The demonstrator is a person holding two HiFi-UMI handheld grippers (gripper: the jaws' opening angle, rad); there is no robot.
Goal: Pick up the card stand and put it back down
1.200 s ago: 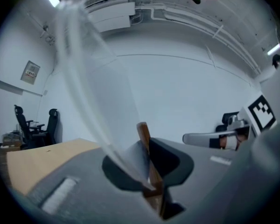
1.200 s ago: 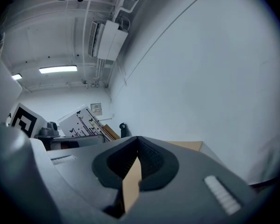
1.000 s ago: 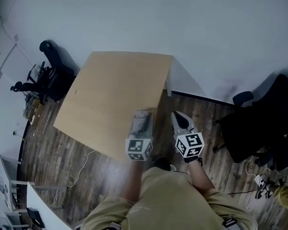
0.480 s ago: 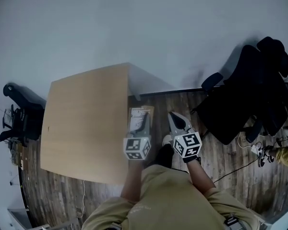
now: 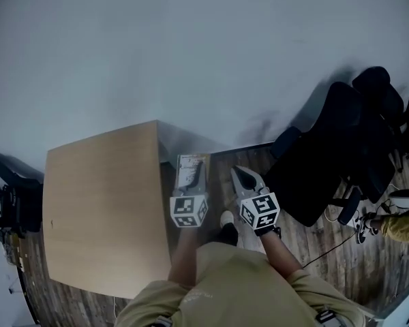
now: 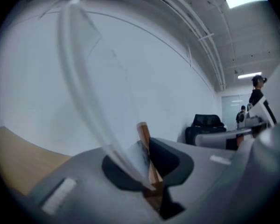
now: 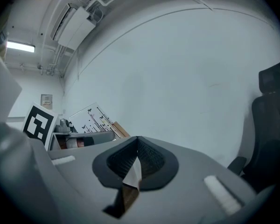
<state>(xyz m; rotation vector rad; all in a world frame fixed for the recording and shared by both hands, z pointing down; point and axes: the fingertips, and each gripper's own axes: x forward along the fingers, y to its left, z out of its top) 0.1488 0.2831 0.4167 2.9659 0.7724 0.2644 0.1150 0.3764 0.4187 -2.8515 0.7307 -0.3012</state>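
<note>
My left gripper (image 5: pixel 195 184) is clenched on the card stand (image 5: pixel 191 170). In the left gripper view the pads pinch its wooden base (image 6: pixel 145 141), and the clear panel (image 6: pixel 84 87) rises up and to the left out of the jaws. In the head view the stand's long side runs straight up the frame from the fingertips, in line with the gripper. My right gripper (image 5: pixel 240 177) sits just to the right of it, jaws pressed together on nothing, so the left hand alone carries the stand. From the right gripper view the stand shows at middle left as a printed sheet with a wooden edge (image 7: pixel 94 120).

What matters for the put-down is that the stand hangs in the air just past the right edge of the table (image 5: pixel 102 203), seemingly above the wood-plank floor (image 5: pixel 320 251) rather than the top. The tabletop lies to the left of the stand in the head view, bare light wood. I judge that I have to bring the left hand leftward over it before lowering the base flat.

A plain white wall (image 5: pixel 204 46) fills the upper frame, and black office chairs (image 5: pixel 327 176) crowd the right side.
</note>
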